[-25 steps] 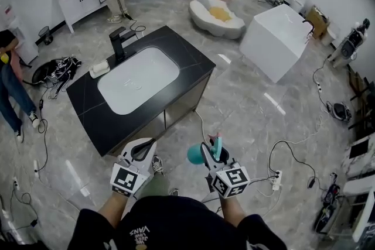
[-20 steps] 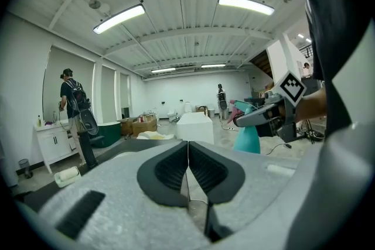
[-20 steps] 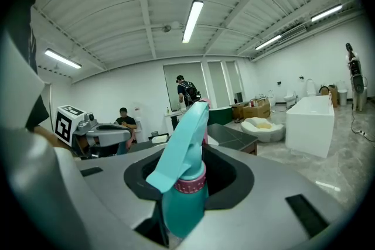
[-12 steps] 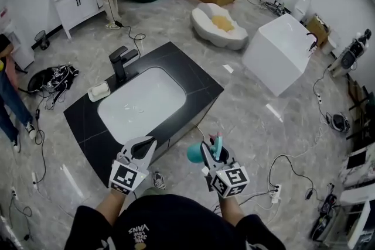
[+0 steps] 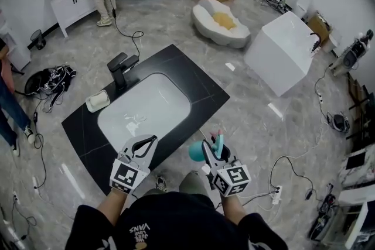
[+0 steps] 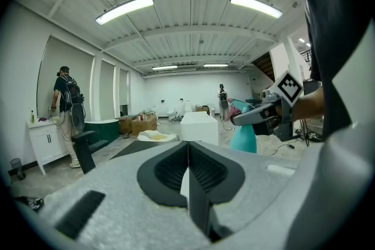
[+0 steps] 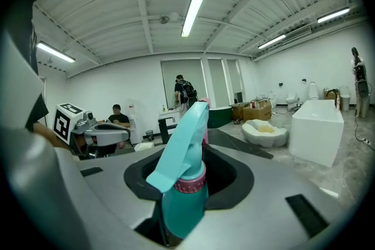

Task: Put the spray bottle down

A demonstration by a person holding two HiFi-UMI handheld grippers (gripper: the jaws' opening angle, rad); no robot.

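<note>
Across the left half of the head view, a black countertop (image 5: 82,126) with a white basin (image 5: 146,111) and a black faucet (image 5: 120,67) is set on grey marble floor (image 5: 252,120). At lower centre, the left gripper (image 5: 146,140) is held with jaws pressed together, empty. The teal spray bottle (image 5: 196,151) is clamped at its neck by the right gripper (image 5: 212,143), off the counter. A white tub (image 5: 281,50) is seen at upper right. "VANS" is printed upside down on the black shirt (image 5: 164,225).

one spray bottle (image 5: 195,153), one sink (image 5: 167,96) (one faucet (image 5: 122,66))

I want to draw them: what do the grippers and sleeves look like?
The left gripper and right gripper are pale grey with black ribbed pads. Each carries a cube of black-and-white square markers. The person wears a black top with white lettering.
</note>
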